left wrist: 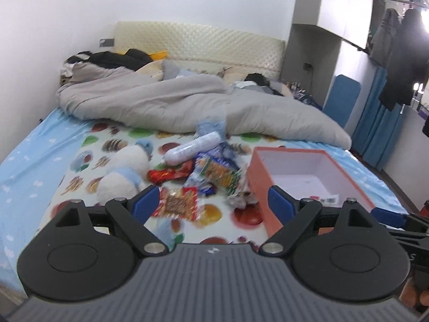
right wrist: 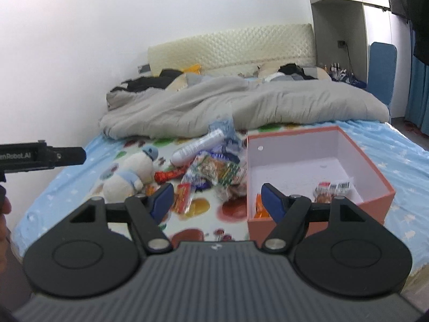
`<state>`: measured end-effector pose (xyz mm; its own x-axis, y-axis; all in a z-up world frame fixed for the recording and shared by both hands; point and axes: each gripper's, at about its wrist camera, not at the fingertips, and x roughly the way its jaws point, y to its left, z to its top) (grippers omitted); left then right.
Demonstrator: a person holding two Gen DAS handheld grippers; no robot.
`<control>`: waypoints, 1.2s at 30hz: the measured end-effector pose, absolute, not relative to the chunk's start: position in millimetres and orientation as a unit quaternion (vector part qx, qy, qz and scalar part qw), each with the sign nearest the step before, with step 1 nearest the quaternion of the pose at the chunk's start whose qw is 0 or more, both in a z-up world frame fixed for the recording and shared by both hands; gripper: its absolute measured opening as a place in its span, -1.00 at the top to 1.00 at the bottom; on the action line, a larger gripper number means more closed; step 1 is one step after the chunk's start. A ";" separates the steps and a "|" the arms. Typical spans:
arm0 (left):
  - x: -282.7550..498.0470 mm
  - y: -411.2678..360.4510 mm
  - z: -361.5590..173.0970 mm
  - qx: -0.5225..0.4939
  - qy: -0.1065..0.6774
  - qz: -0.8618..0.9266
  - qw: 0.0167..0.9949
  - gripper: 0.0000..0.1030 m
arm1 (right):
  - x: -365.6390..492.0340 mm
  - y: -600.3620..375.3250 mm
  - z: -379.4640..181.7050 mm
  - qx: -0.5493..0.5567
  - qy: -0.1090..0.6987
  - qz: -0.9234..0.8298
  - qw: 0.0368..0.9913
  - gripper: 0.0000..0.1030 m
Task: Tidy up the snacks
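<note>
Left wrist view: my left gripper (left wrist: 211, 201) has both blue pads spread wide, nothing between them, hanging over the bed edge above the patterned sheet (left wrist: 88, 145). Snack pile (left wrist: 206, 171) sits mid-bed just ahead of the pads: white tube-shaped pack (left wrist: 194, 147) at the back, red wrapper (left wrist: 171, 174) to its left, green-orange packet (left wrist: 222, 174) in the middle, red-brown packet (left wrist: 179, 201) nearest me, crinkly clear wrappers around. Plush snowman (left wrist: 123, 171) lies left of the pile, just beside the red wrapper. Orange box (left wrist: 257, 179), lid off, white inside, stands right of the pile, touching or nearly touching the clear wrappers; my right-side pad overlaps its near wall in this view. Grey duvet (left wrist: 166, 99) bunched behind everything, cream headboard (left wrist: 198, 43) against the wall.

Right wrist view: my right gripper (right wrist: 217, 198) also has jaws apart, empty, pads not touching anything. Same box (right wrist: 252, 166) ahead and right, and here I see a few snacks already in it: orange packet (right wrist: 261, 209) in the near left corner partly behind my pad, small red-topped packet (right wrist: 323, 191) and a white barcode label (right wrist: 341, 186) by the near wall. Rest of the pile (right wrist: 211, 169) is on the sheet left of the box. Other gripper's black body (right wrist: 43, 155) pokes in from the left edge. Frames are a bit motion-blurred, packet print unreadable
</note>
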<state>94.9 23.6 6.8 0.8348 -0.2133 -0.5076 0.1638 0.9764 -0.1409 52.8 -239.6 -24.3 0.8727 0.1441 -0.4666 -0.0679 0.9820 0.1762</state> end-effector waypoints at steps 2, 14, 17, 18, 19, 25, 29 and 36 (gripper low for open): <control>88.1 35.5 -1.7 -0.053 0.273 -0.096 0.956 -0.76 | 50.7 -231.9 -28.6 0.081 0.255 0.067 0.961 -0.43; 132.1 73.7 -105.9 -0.121 0.363 -0.068 0.921 -0.75 | 84.5 -186.5 -96.2 0.074 0.301 0.072 0.948 -0.43; 163.7 76.4 -134.3 -0.134 0.391 -0.060 0.909 -0.75 | 110.6 -182.9 -118.3 0.076 0.314 0.058 0.945 -0.43; 173.9 77.3 -141.6 -0.139 0.397 -0.061 0.905 -0.75 | 121.2 -182.3 -123.5 0.078 0.317 0.054 0.944 -0.43; 184.2 77.6 -147.6 -0.143 0.404 -0.062 0.901 -0.75 | 132.6 -181.0 -126.9 0.081 0.322 0.050 0.942 -0.42; 247.4 77.5 -168.0 -0.149 0.449 -0.066 0.878 -0.74 | 182.6 -175.1 -119.9 0.087 0.358 0.046 0.928 -0.41; 277.0 77.5 -172.1 -0.175 0.465 -0.071 0.865 -0.73 | 199.0 -173.1 -105.5 0.069 0.365 0.052 0.927 -0.41; 309.5 54.2 -207.1 -0.185 0.464 -0.101 0.860 -0.68 | 220.7 -176.7 -133.4 0.060 0.349 0.048 0.934 -0.19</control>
